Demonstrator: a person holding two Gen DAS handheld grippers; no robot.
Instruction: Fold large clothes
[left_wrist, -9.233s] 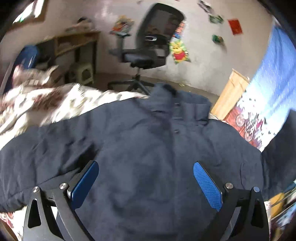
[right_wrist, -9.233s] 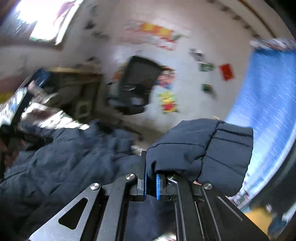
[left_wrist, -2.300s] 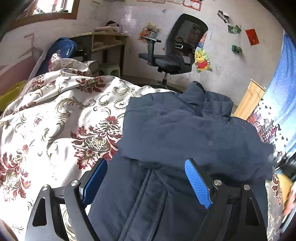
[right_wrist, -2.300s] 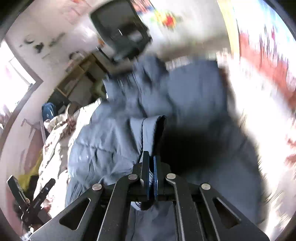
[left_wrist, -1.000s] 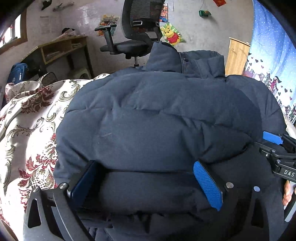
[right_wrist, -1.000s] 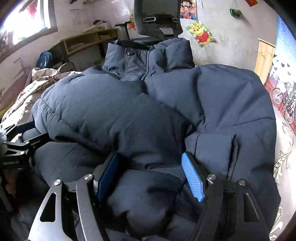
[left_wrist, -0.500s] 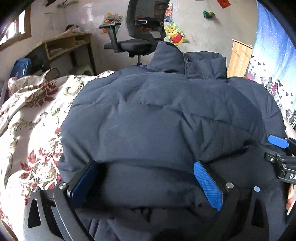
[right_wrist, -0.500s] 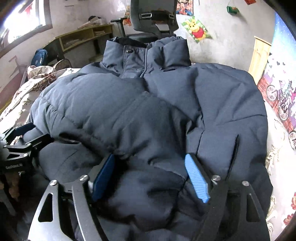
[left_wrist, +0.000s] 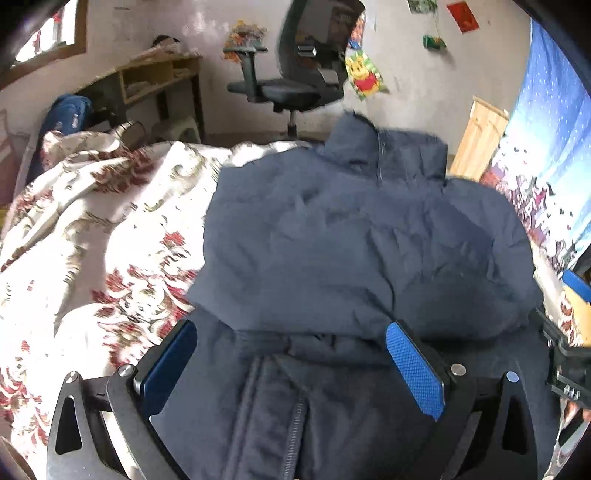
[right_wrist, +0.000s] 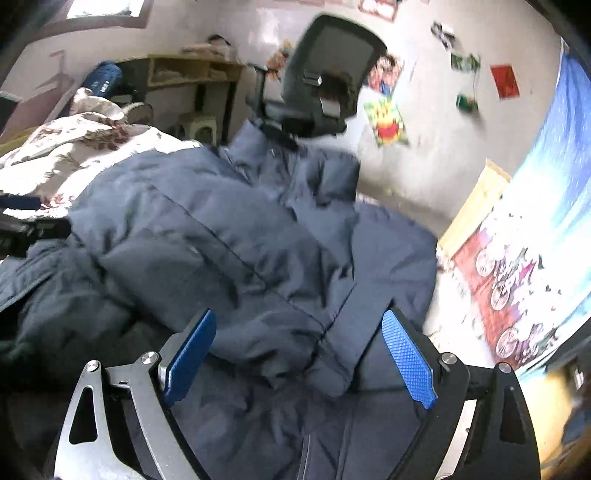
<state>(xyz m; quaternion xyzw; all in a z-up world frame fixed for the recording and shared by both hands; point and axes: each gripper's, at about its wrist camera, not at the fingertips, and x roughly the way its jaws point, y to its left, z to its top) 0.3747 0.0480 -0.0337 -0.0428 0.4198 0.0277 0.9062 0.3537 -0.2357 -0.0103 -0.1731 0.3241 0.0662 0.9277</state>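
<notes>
A dark navy padded jacket (left_wrist: 351, 251) lies on the bed with both sleeves folded across its chest and its collar (left_wrist: 384, 155) pointing away. It also shows in the right wrist view (right_wrist: 229, 251). My left gripper (left_wrist: 291, 365) is open and empty above the jacket's lower front, over the zip. My right gripper (right_wrist: 299, 354) is open and empty above the folded sleeve cuff (right_wrist: 343, 347). The right gripper's edge shows at the far right of the left wrist view (left_wrist: 569, 354).
A floral bedspread (left_wrist: 92, 236) covers the bed to the left. A black office chair (left_wrist: 295, 74) and a wooden desk (left_wrist: 155, 77) stand by the far wall. A blue patterned cloth (left_wrist: 546, 155) hangs at the right, beside a wooden board (left_wrist: 480, 136).
Both grippers have lifted up and back from the jacket. The jacket now sits lower and smaller in both views, with the folded sleeves left lying on it.
</notes>
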